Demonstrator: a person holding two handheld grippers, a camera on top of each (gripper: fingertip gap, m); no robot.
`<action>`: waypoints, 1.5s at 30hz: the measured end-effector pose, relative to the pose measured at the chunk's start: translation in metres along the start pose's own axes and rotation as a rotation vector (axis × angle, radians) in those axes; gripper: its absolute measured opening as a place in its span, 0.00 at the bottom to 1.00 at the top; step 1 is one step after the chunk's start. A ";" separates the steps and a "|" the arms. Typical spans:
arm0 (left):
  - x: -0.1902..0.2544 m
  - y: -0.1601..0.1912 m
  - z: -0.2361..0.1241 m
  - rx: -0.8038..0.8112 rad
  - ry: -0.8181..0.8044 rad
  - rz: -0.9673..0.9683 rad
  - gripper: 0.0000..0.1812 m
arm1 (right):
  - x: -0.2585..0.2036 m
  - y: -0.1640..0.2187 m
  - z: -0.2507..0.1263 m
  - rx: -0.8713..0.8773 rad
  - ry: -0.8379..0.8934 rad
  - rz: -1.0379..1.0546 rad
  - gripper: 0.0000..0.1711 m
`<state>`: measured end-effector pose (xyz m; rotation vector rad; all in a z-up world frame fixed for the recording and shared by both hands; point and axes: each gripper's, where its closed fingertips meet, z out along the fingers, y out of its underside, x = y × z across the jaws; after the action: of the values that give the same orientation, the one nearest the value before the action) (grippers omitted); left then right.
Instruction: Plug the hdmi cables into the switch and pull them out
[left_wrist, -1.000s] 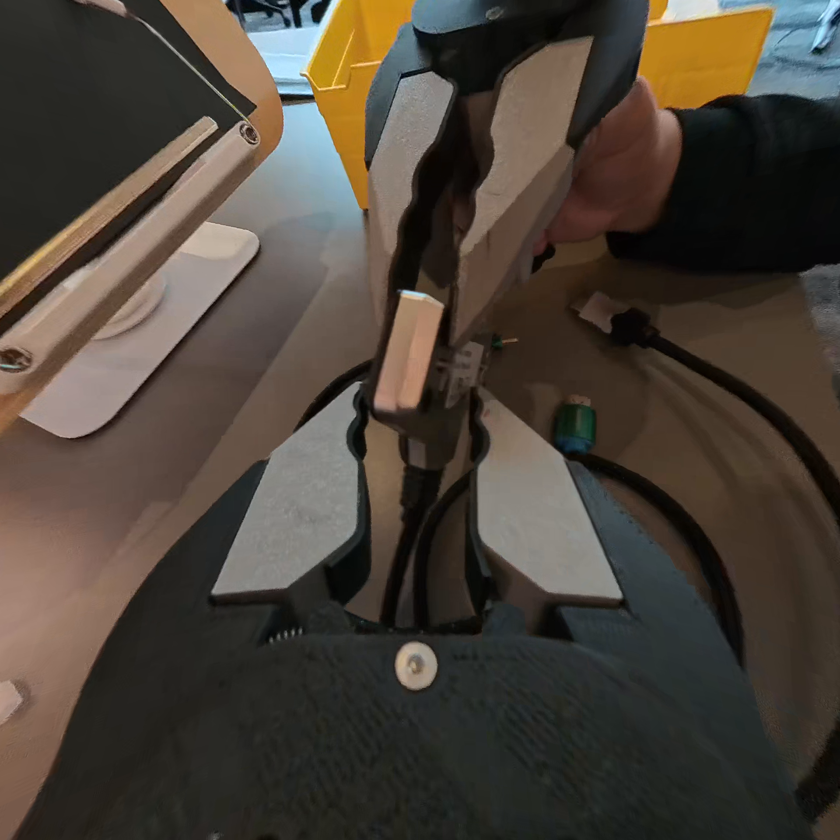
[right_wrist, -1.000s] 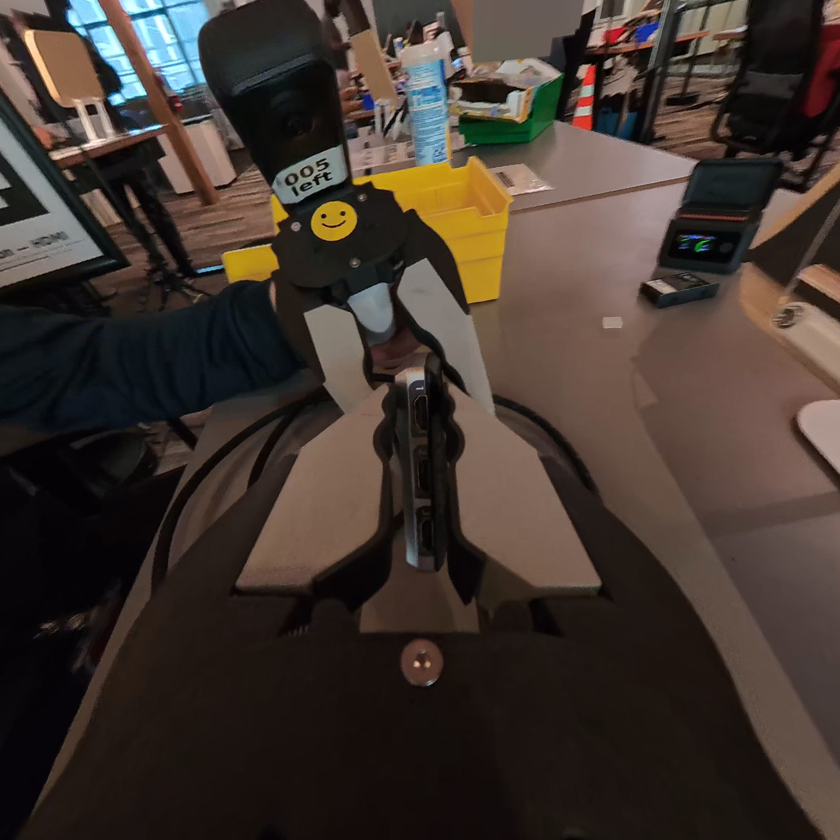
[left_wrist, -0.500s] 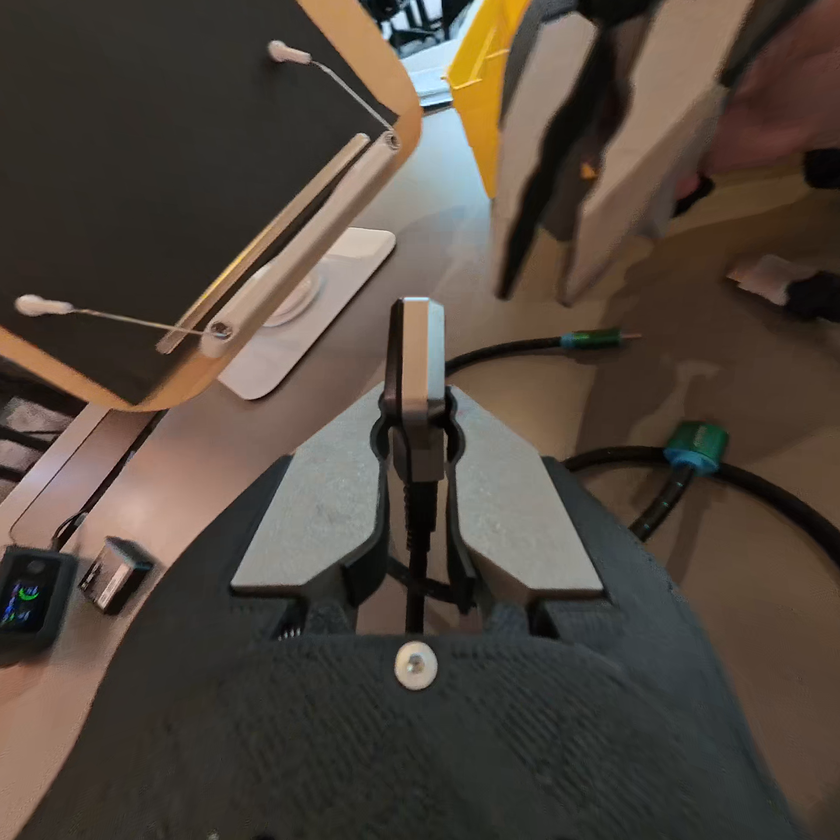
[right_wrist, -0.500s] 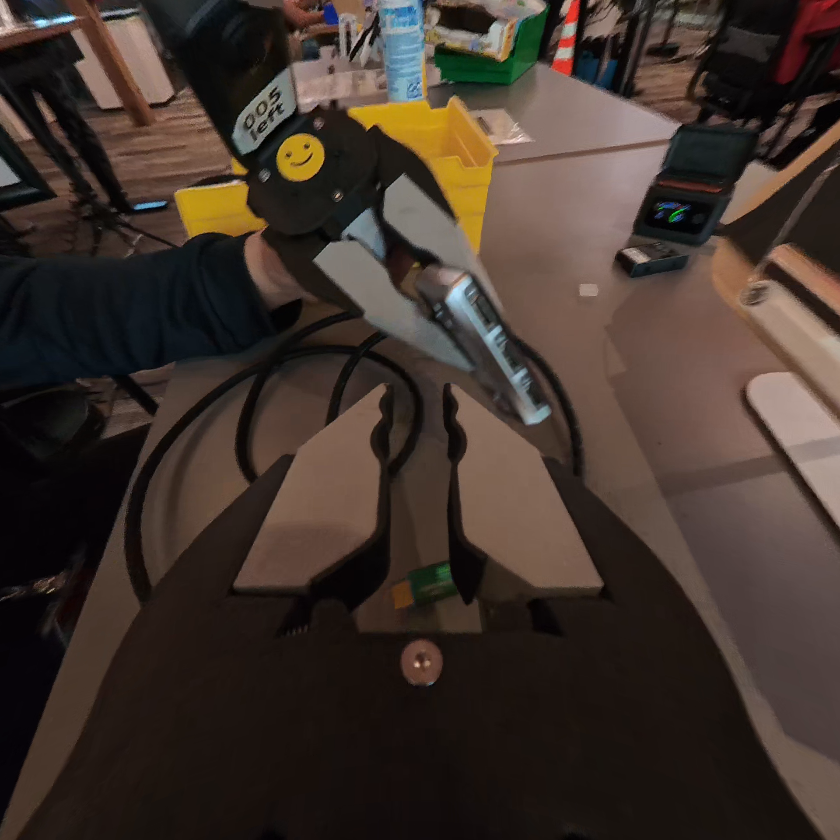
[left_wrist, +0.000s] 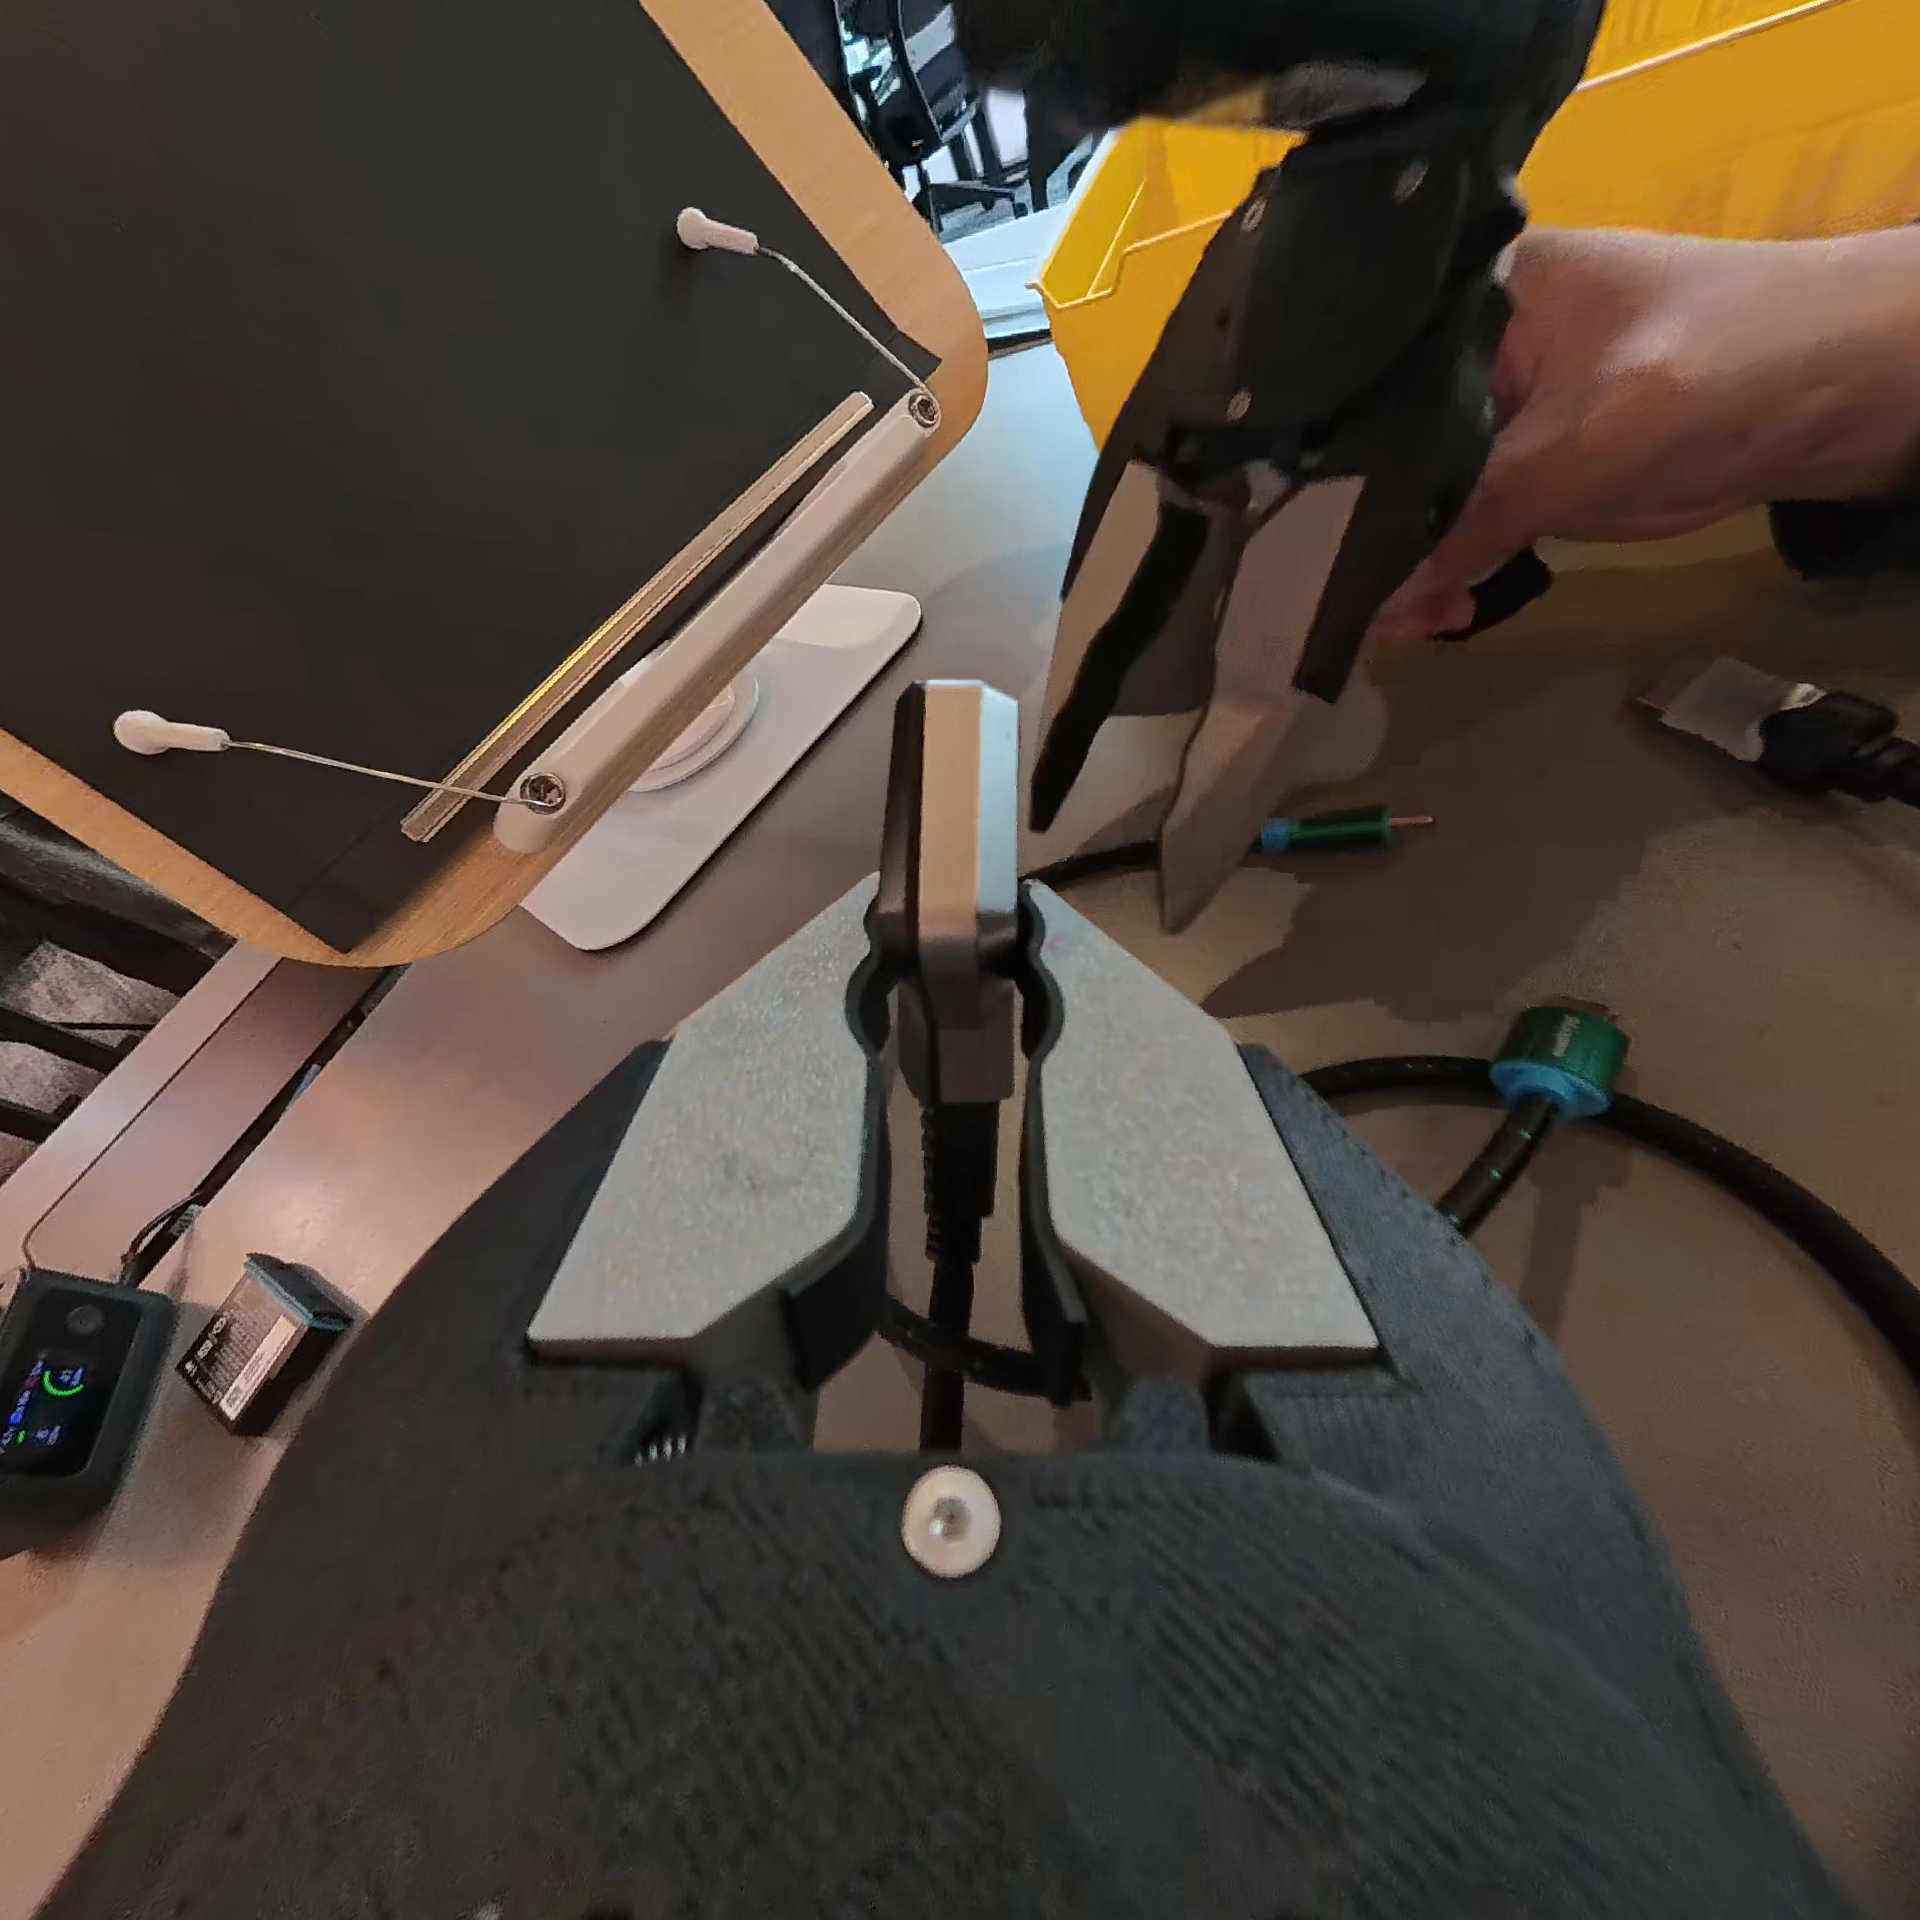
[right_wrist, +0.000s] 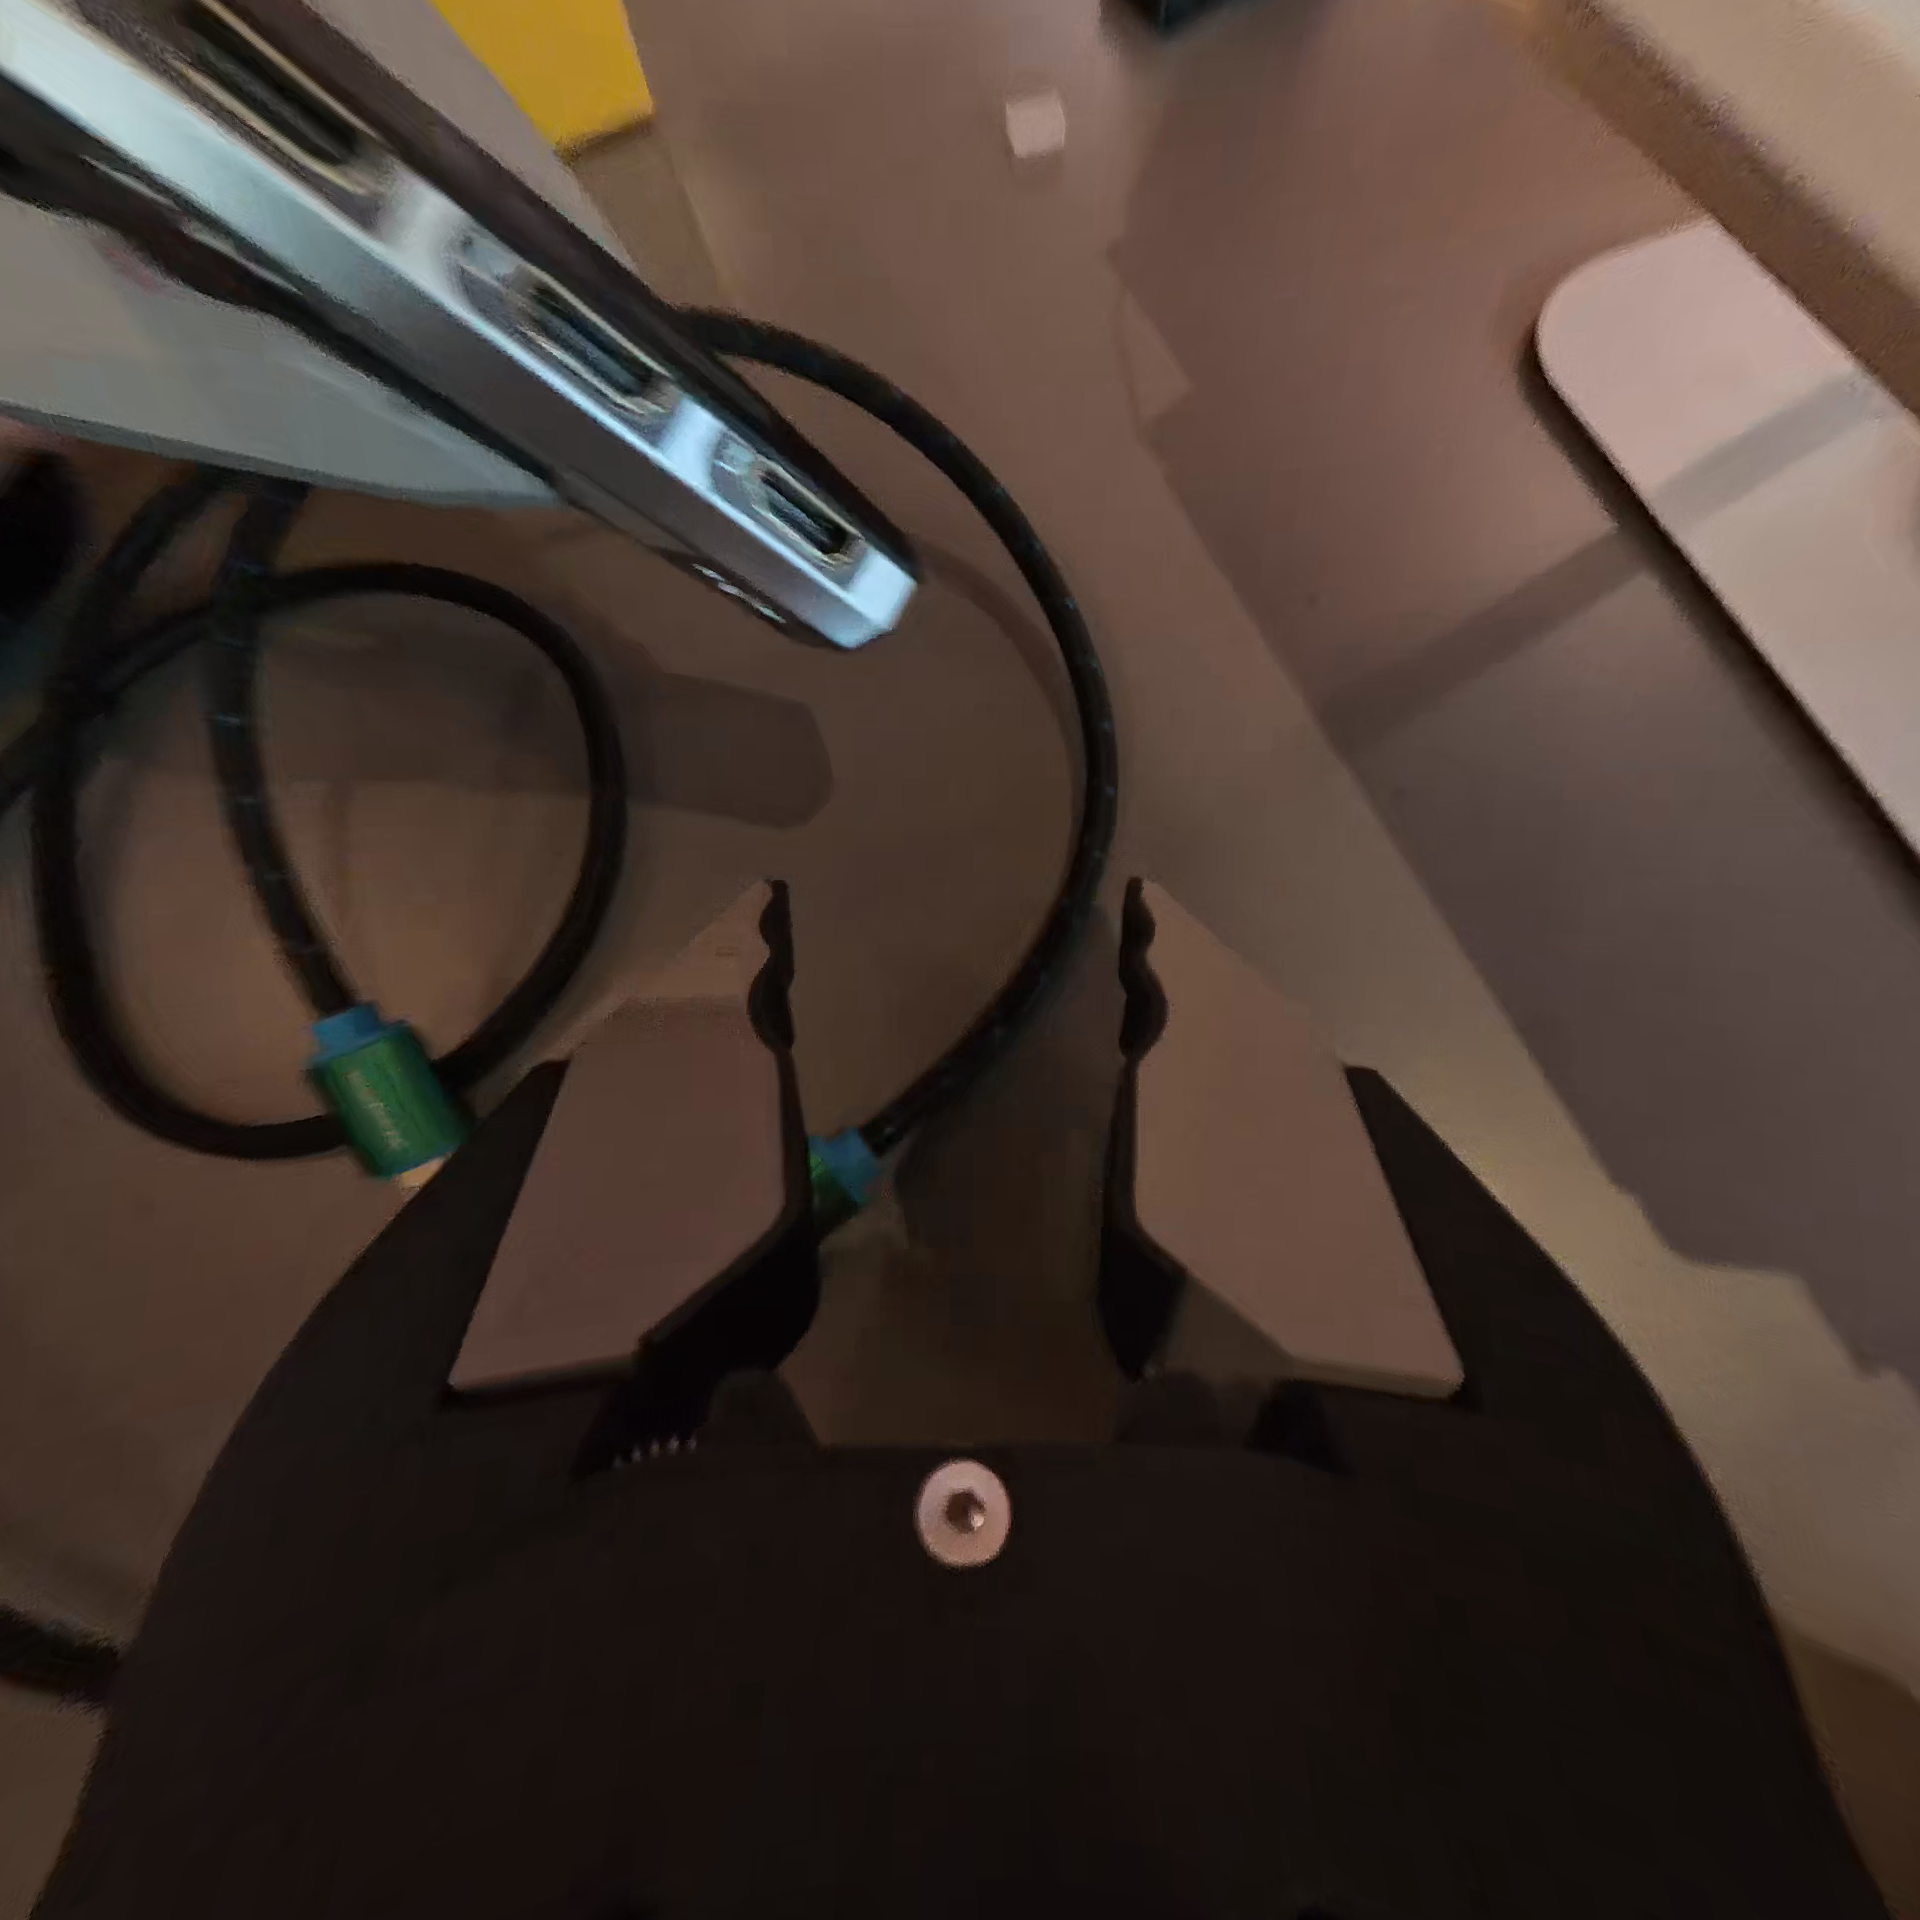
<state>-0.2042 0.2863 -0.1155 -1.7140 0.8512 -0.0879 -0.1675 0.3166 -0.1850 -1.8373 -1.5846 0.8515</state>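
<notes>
In the left wrist view my left gripper (left_wrist: 951, 935) is shut on the silver HDMI switch (left_wrist: 961, 810), which stands on edge between the pads; the switch's own black lead runs back between my fingers. The switch also shows at the upper left of the right wrist view (right_wrist: 675, 447), its ports bare. My right gripper (right_wrist: 954, 904) is open and empty, low over the table. A green-ended HDMI plug (right_wrist: 836, 1174) on a black cable lies between its fingers, beside the left one, untouched. A second green plug (right_wrist: 384, 1101) lies to the left. In the left wrist view the right gripper (left_wrist: 1122, 862) points down beside the switch.
A board on a white stand (left_wrist: 748, 748) rises at the left. A yellow bin (left_wrist: 1143, 260) stands behind. A black plug with a clear cap (left_wrist: 1766, 717) lies at the right. A small screen device (left_wrist: 62, 1382) and a small box (left_wrist: 260, 1340) sit at the left edge. Cable loops (right_wrist: 582, 790) cover the table. The tips of one gripper are about 9 centimetres away from the tips of the other. Both grippers' tips are roughly 35 centimetres from the small screen device (left_wrist: 62, 1382).
A second ago my right gripper held the switch and my left was open around it. My left shut on it; my right let go, dropped toward the cables and opened wide.
</notes>
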 end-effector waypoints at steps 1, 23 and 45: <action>0.001 -0.001 0.000 0.008 0.006 0.001 0.10 | 0.007 0.006 0.005 -0.037 0.047 -0.004 0.35; 0.054 -0.042 -0.022 0.235 0.344 -0.054 0.11 | 0.024 -0.091 -0.143 0.578 0.710 -0.249 0.02; 0.013 0.004 -0.003 0.098 0.247 -0.375 0.28 | 0.048 -0.085 -0.215 0.841 0.800 -0.034 0.02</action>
<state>-0.1982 0.2762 -0.1222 -1.7735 0.6796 -0.5946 -0.0517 0.3741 0.0125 -1.2571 -0.5992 0.5210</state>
